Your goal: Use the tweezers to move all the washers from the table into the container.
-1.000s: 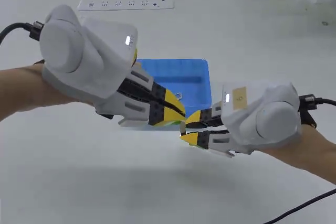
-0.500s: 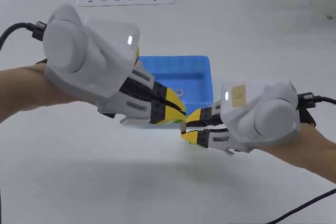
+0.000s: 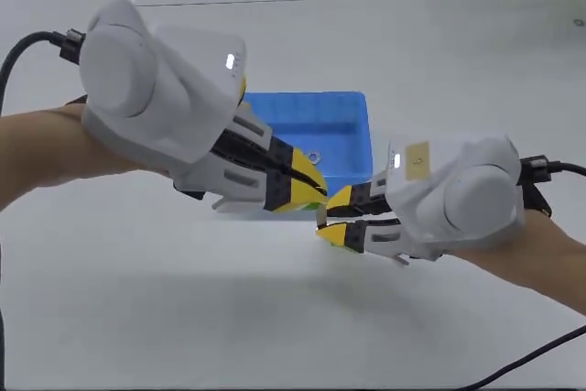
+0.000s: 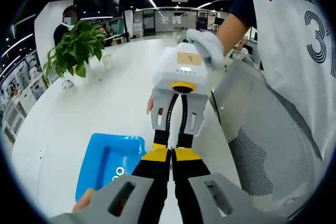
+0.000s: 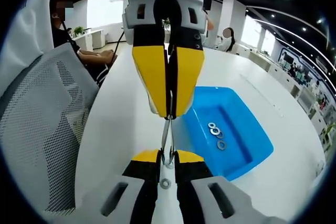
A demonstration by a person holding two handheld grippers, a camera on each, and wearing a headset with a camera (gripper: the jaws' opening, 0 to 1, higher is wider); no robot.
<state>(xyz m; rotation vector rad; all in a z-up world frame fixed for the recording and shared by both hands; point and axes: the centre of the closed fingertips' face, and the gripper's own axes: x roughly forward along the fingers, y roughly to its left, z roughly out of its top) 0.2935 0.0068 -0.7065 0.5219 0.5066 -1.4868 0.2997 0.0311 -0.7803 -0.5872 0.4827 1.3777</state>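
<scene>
Lying below tweezers [image 5: 168,135]: 1 washer [image 5: 165,183].

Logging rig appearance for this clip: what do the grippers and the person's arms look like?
The left gripper and right gripper share rounded white housings, black-and-yellow jaws, and black rear cables. The right has a yellow sticker. Forearms bare; white jersey with dark lettering.
</scene>
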